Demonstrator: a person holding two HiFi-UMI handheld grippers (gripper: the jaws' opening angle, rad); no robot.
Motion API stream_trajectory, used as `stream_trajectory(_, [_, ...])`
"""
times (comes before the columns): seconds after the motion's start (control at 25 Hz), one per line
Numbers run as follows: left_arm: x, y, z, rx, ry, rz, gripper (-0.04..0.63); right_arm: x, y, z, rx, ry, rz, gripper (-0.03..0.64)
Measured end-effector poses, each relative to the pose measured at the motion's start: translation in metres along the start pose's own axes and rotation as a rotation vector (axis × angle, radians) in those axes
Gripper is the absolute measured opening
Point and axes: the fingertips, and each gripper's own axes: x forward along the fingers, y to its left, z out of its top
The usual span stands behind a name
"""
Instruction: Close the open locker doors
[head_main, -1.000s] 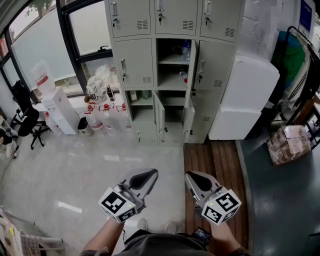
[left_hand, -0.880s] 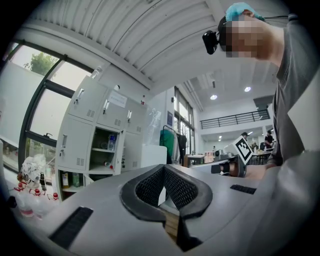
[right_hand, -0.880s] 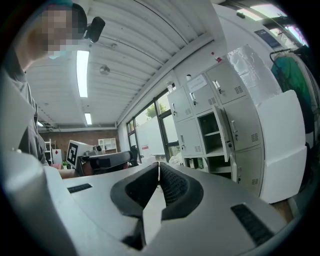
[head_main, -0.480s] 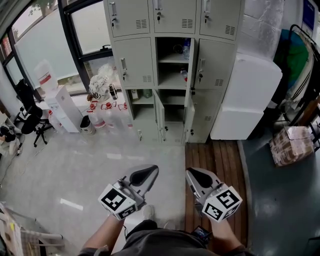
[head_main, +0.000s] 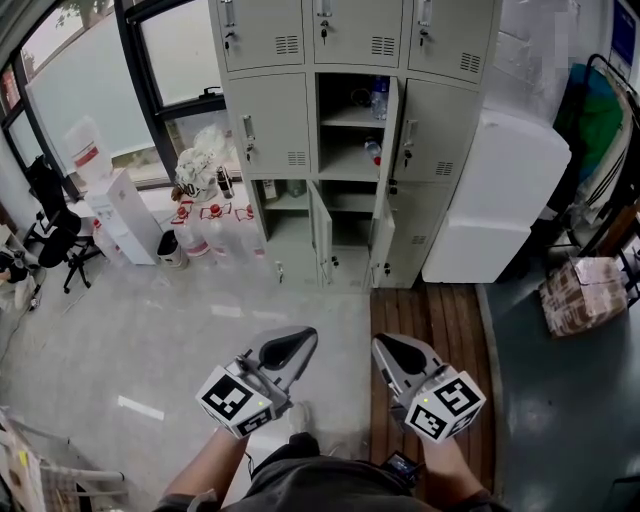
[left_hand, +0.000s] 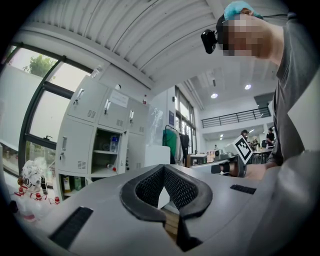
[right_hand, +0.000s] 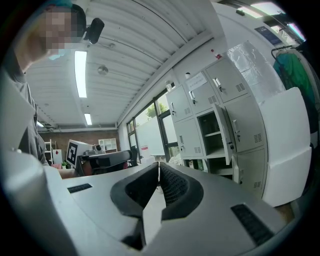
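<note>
- Spanning the lower left of the head view, the pale tiled floor (head_main: 150, 330) lies open between the person and the locker bank (head_main: 270, 120), which stands at the far edge, well apart from both grippers.
- Three locker doors stand open. The middle-row door (head_main: 388, 130) of the centre column is swung out edge-on at its right side. The left lower door (head_main: 320, 235) and the right lower door (head_main: 380, 240) project from the face over the floor.
- A white cabinet (head_main: 490, 200) stands just beside the bank's right end.
- A wooden floor strip (head_main: 430, 320) runs from the foot of the lockers toward the person.
- A water dispenser (head_main: 120, 215) and a cluster of bottles (head_main: 215, 235) line the window side on the left. A cardboard box (head_main: 580, 290) sits near the right edge.
- The left gripper (head_main: 287, 350) (left_hand: 162, 168) is held low before the body, pointing forward at the lockers. Its jaws meet tip to tip with nothing between them.
- The right gripper (head_main: 397, 354) (right_hand: 159, 164) is held level with it over the wooden strip. Its jaws are likewise closed and empty.
</note>
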Motion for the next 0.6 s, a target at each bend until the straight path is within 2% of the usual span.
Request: stream_trajectory(0.6, [0.025, 0.106, -0.003, -0.033, 0.005, -0.046, 0.008, 0.097, -0.033, 0.004, 0.012, 0.027, -0.059, 0.015])
